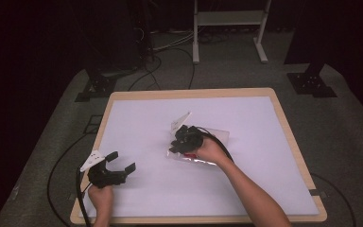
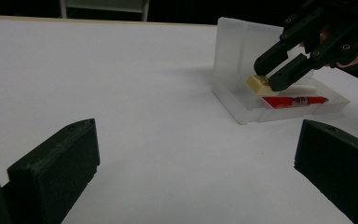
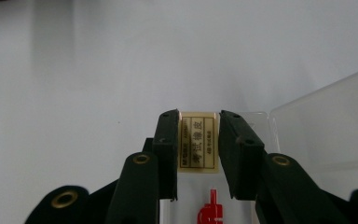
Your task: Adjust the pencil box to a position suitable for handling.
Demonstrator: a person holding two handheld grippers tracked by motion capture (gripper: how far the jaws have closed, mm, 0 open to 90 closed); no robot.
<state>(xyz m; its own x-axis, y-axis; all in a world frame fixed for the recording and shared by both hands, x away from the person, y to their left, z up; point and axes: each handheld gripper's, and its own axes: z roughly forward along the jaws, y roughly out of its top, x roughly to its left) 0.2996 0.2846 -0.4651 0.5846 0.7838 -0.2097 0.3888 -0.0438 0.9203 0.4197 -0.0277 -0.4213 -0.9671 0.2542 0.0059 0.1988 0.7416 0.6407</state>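
Note:
A clear plastic case (image 2: pixel 242 100) lies open on the white table, its lid (image 2: pixel 235 44) standing up. Inside it rests a red pen (image 2: pixel 296 101) beside a white stick. My right gripper (image 3: pixel 198 140) is shut on a cream eraser (image 3: pixel 198 142) with a printed label, holding it low over the case's near end; from the left gripper view the eraser (image 2: pixel 259 84) sits between those jaws just above the tray. In the high view the right gripper (image 1: pixel 185 140) hovers over the case (image 1: pixel 220 134). My left gripper (image 1: pixel 121 161) rests open near the table's front left, nothing between its jaws.
The white mat (image 1: pixel 137 123) covers most of the wooden table, whose edge (image 1: pixel 189 93) runs along the far side. Cables and stand feet lie on the floor beyond the table.

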